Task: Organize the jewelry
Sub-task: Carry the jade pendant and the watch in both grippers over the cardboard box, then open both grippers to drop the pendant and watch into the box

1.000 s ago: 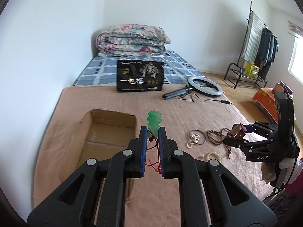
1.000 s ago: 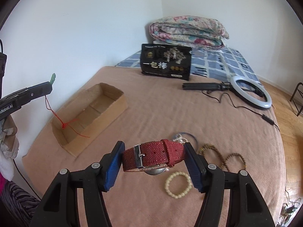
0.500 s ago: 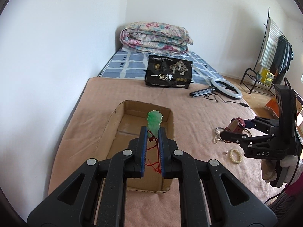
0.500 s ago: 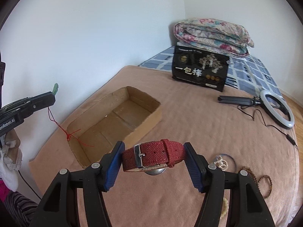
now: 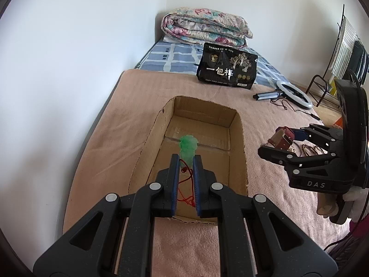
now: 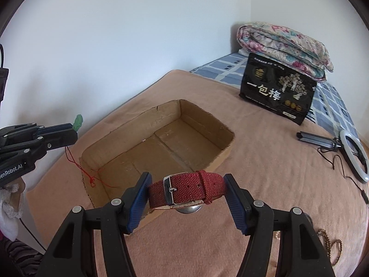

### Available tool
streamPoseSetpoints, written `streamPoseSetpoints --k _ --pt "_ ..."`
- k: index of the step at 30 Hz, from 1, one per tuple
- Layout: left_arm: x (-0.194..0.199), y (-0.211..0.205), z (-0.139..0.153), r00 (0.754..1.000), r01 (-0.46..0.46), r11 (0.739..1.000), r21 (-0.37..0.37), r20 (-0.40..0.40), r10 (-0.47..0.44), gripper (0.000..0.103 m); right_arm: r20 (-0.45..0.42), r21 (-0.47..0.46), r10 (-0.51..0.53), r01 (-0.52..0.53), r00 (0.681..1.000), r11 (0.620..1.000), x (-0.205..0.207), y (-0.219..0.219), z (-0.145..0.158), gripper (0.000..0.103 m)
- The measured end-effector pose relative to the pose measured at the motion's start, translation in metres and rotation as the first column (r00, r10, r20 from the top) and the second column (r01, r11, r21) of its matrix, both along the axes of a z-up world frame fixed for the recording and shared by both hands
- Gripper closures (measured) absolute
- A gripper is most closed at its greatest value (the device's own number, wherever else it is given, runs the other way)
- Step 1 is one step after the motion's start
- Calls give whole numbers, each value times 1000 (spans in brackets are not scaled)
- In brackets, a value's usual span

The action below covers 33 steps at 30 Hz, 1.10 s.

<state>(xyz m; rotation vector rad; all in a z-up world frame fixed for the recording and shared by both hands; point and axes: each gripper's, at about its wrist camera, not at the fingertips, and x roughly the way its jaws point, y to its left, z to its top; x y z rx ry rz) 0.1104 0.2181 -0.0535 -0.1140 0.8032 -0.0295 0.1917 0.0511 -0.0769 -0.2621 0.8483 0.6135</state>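
Observation:
My left gripper [image 5: 186, 159] is shut on a green jade pendant [image 5: 188, 147] with a red cord [image 5: 184, 184] hanging below, held above the near end of the open cardboard box [image 5: 238, 143]. It also shows in the right wrist view [image 6: 69, 133], with the pendant [image 6: 78, 121] and cord [image 6: 88, 175] trailing over the box's corner. My right gripper [image 6: 185, 190] is shut on a red woven-strap watch [image 6: 186, 190], just right of the box [image 6: 207, 113]. In the left wrist view the right gripper [image 5: 274, 142] holds the watch [image 5: 284, 136].
A black printed bag [image 5: 227, 69], a folded floral quilt [image 5: 205, 28] and a ring light with cable [image 5: 295, 94] lie at the far end of the bed. Bead bracelets [image 5: 311, 149] lie right of the box. A wall runs along the left. A clothes rack [image 5: 346, 46] stands at far right.
Both grippers have moved left toward the box, each keeping its item. The pendant now hangs over the box's near end, and the watch is beside the box's right wall.

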Motion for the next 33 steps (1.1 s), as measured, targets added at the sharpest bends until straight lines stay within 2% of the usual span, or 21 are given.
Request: streamPoseSetpoints --k 13,18,19,21,22,23,24,25,33 --pt "9 8 -23 998 -13 1000 -2 -67 13 93 -40 -22 23 -24 999 999 16 27 -31 37" --pt "11 10 -29 996 -21 1000 2 -90 21 93 -32 -15 23 -23 999 1000 17 29 -32 35" --pt "11 10 -29 995 -23 1000 0 -94 23 93 -30 -11 23 -23 999 1000 17 29 -32 35" --pt "12 12 -29 995 -33 999 -4 -96 32 93 -25 -4 17 -17 1000 1000 18 29 -30 22" --pt "13 13 -29 994 -36 999 -8 -99 35 91 -18 -1 11 -11 1000 1000 18 28 -29 11" --pt "13 13 -29 994 -37 999 -12 -100 35 86 -8 5 5 -5 1000 1000 17 27 -28 7" --pt "13 14 -28 994 -40 999 -12 -98 39 69 -4 8 2 -2 1000 1000 17 26 -26 6" --pt "13 15 -28 995 -47 999 -9 -89 46 59 -6 10 -3 3 1000 1000 18 24 -25 6" --pt "11 16 -25 995 -62 998 -2 -82 62 58 -11 12 -46 46 999 999 19 12 -24 4"
